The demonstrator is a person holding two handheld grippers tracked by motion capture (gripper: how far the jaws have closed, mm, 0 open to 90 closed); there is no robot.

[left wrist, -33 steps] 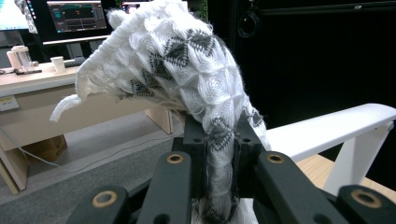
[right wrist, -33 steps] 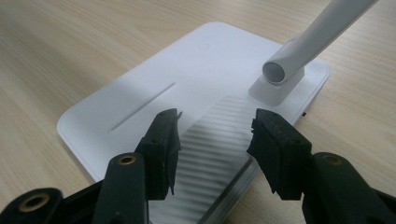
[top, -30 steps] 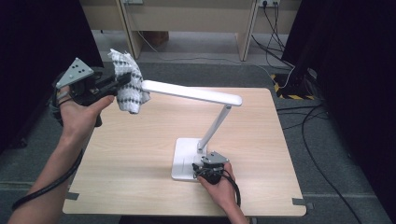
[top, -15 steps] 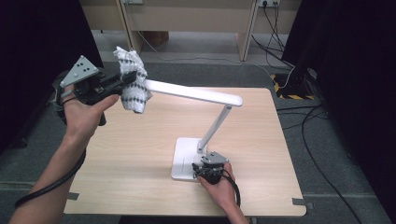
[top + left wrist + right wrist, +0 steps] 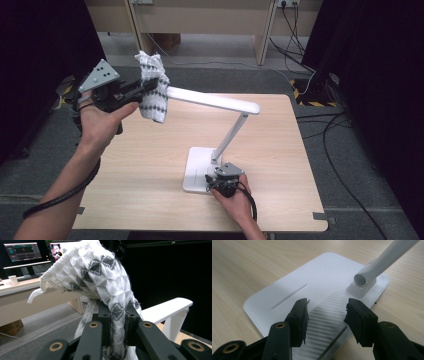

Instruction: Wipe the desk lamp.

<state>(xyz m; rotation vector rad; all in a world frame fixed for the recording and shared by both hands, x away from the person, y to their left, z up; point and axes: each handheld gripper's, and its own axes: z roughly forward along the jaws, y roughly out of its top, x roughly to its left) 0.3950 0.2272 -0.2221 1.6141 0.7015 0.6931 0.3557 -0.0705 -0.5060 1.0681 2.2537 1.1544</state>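
Left gripper [image 5: 150,86] was raised above the table's far-left corner, at about 10 o'clock from the table centre in the high view, its jaws clamped on a white knitted cloth [image 5: 152,87] with dark diamond pattern. In the left gripper view the cloth [image 5: 100,282] was pinched between the two jaws of that gripper [image 5: 117,322]; the bulk of the fabric bunched up above the tips and a narrower part hung down below them. The cloth touched or wrapped the free end of the white lamp head [image 5: 212,100], which ran from the cloth toward 3 o'clock. In the left gripper view the lamp head [image 5: 166,310] showed at 3 o'clock of the jaws, just behind the cloth.

Right gripper [image 5: 220,182] sat low at the near edge of the lamp base [image 5: 197,167], at about 5 o'clock from the table centre. In the right gripper view its jaws stood apart, holding nothing, the gripper [image 5: 327,315] poised over the ribbed strip of the base [image 5: 287,297]. Whether the tips touched the base could not be told. The lamp's stem foot [image 5: 364,281] was at 1 o'clock of the jaws, near but apart.

The lamp stem [image 5: 230,137] rose tilted from the base to the head. The wooden table [image 5: 135,165] carried the lamp base.
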